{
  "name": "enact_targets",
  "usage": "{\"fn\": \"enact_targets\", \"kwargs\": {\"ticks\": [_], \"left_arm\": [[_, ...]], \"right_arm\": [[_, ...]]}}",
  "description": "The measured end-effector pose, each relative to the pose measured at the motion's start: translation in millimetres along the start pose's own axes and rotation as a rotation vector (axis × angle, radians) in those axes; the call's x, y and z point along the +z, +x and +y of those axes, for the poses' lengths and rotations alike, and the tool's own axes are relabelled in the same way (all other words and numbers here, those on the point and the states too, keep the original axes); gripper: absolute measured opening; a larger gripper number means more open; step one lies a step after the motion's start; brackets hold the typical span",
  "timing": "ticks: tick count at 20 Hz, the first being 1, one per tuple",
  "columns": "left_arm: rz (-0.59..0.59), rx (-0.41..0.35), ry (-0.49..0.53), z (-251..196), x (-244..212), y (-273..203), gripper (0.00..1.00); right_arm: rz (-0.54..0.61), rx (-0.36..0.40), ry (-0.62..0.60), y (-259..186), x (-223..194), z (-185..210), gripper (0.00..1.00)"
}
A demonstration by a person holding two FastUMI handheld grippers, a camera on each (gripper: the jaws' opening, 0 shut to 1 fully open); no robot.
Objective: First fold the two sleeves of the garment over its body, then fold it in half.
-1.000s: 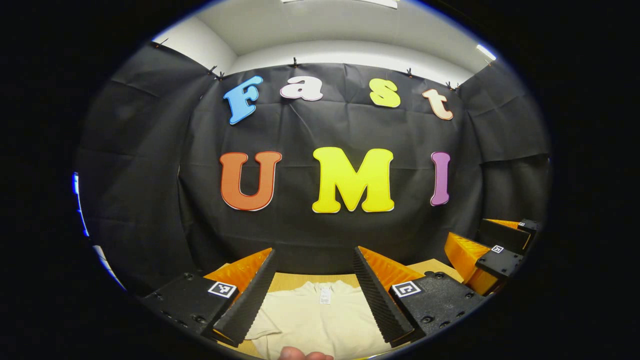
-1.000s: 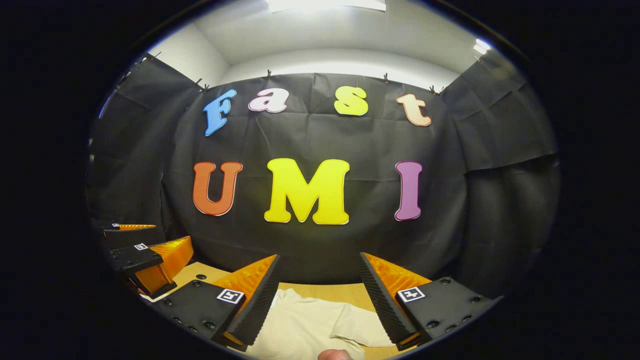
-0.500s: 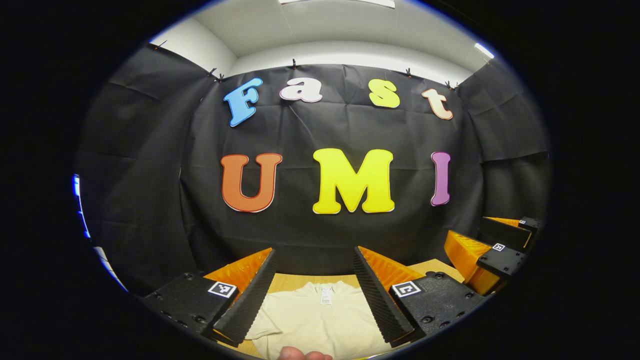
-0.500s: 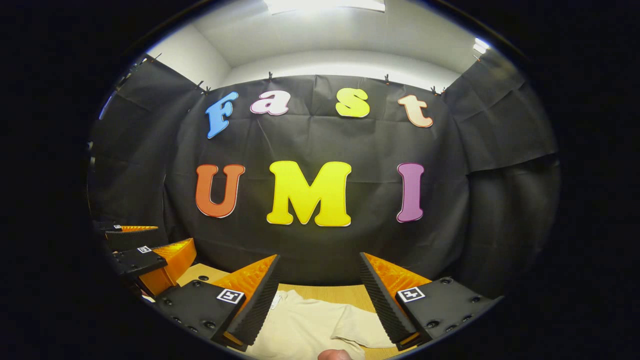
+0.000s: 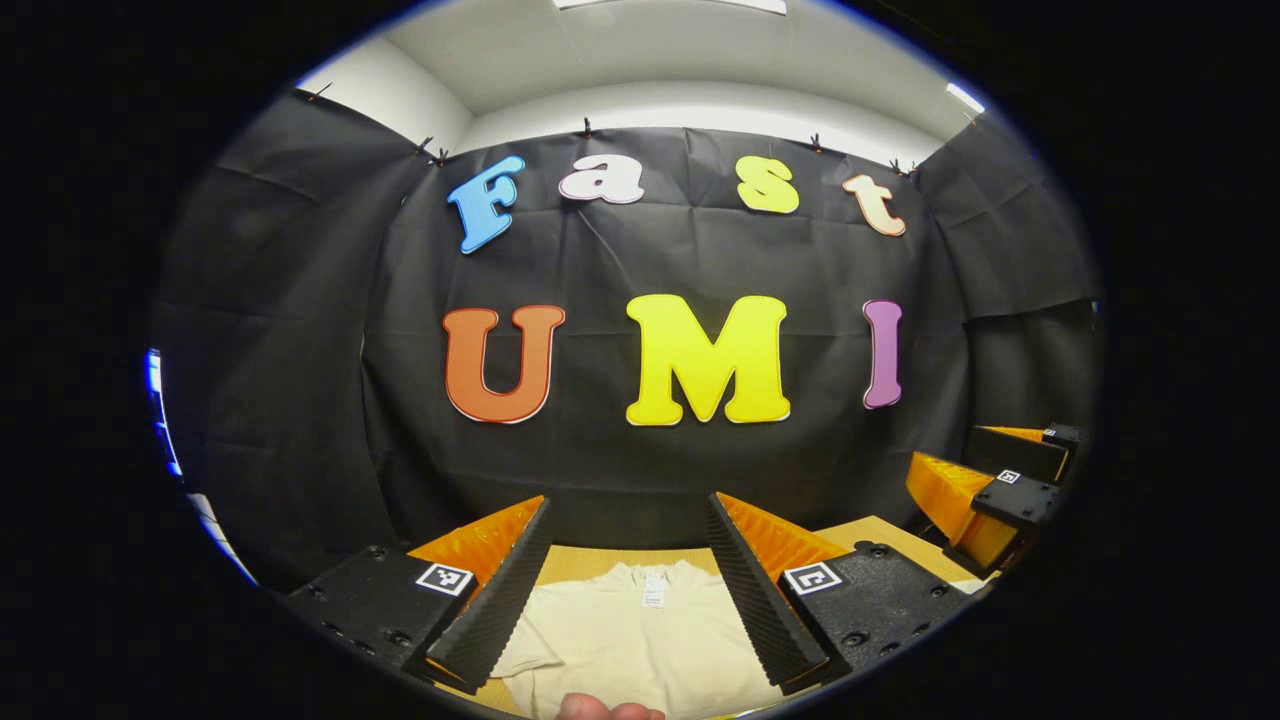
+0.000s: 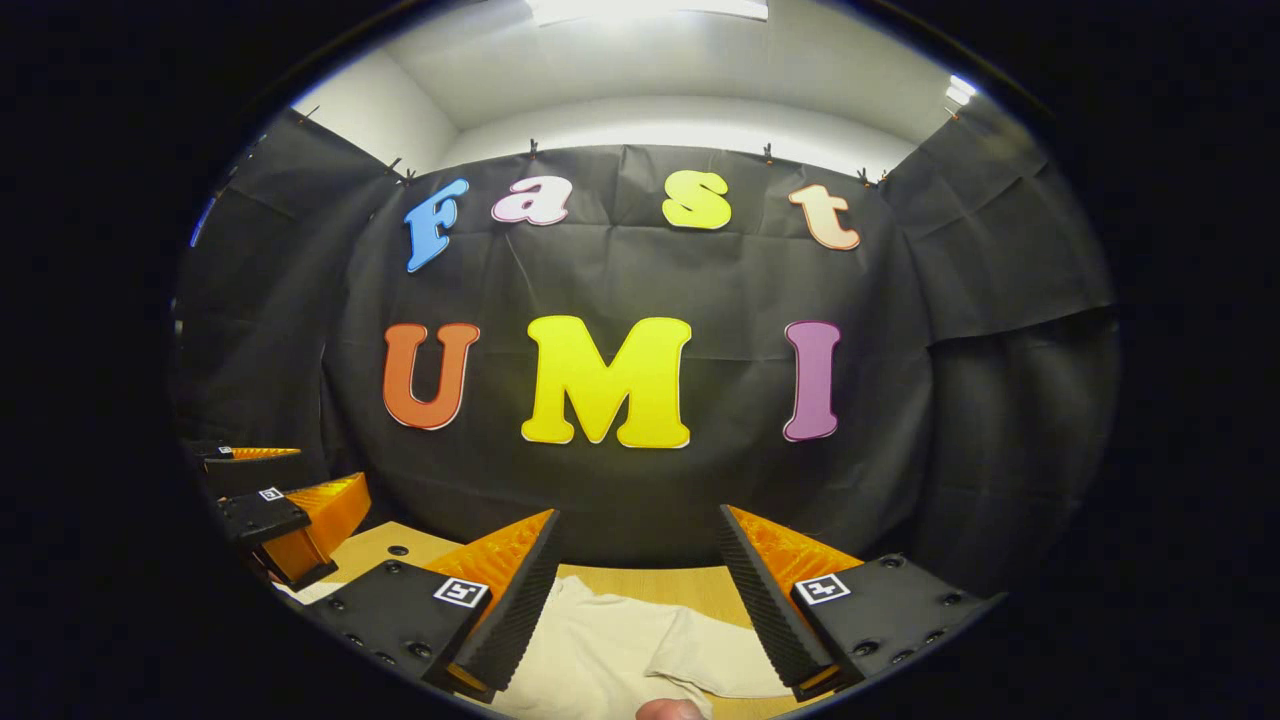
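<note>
A cream short-sleeved garment (image 5: 630, 640) lies flat on the wooden table (image 5: 590, 562), its neck label toward the back wall. In the left gripper view my left gripper (image 5: 628, 585) hovers open above the garment's upper body, nothing between its fingers. The right gripper (image 5: 985, 490) appears farther off at the right edge of that view. In the right gripper view my right gripper (image 6: 638, 590) stands open over the garment (image 6: 610, 655) near one sleeve (image 6: 720, 660). The left gripper (image 6: 290, 505) shows at the left there.
The black cloth wall hangs close behind the table's (image 6: 640, 578) far edge. A fingertip (image 5: 605, 710) shows at the bottom of the left gripper view, and another fingertip (image 6: 668, 710) at the bottom of the right gripper view.
In the left gripper view the right gripper has drifted slightly right and away. In the right gripper view the scene shifted a little; more of the sleeve shows. Both grippers stay open.
</note>
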State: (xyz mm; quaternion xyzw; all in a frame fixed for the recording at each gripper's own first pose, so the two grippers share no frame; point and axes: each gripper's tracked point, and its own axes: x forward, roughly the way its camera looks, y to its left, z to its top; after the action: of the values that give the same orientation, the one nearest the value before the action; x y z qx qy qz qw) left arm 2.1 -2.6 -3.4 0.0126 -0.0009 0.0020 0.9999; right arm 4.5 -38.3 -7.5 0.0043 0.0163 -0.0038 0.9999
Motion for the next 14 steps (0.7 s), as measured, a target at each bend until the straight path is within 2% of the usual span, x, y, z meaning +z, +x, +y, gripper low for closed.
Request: {"fn": "enact_targets", "kwargs": {"ticks": [7, 11, 14], "left_arm": [[0.048, -0.066, 0.018, -43, -22, -6, 0.96], [0.066, -0.121, 0.011, -70, -29, -4, 0.96], [0.076, -0.141, 0.03, -87, -34, 1, 0.96]], "right_arm": [[0.085, -0.021, 0.024, -6, -39, -57, 0.94], [0.175, -0.061, -0.008, -22, -75, -116, 0.95], [0.236, -0.125, -0.027, -41, -102, -171, 0.95]]}}
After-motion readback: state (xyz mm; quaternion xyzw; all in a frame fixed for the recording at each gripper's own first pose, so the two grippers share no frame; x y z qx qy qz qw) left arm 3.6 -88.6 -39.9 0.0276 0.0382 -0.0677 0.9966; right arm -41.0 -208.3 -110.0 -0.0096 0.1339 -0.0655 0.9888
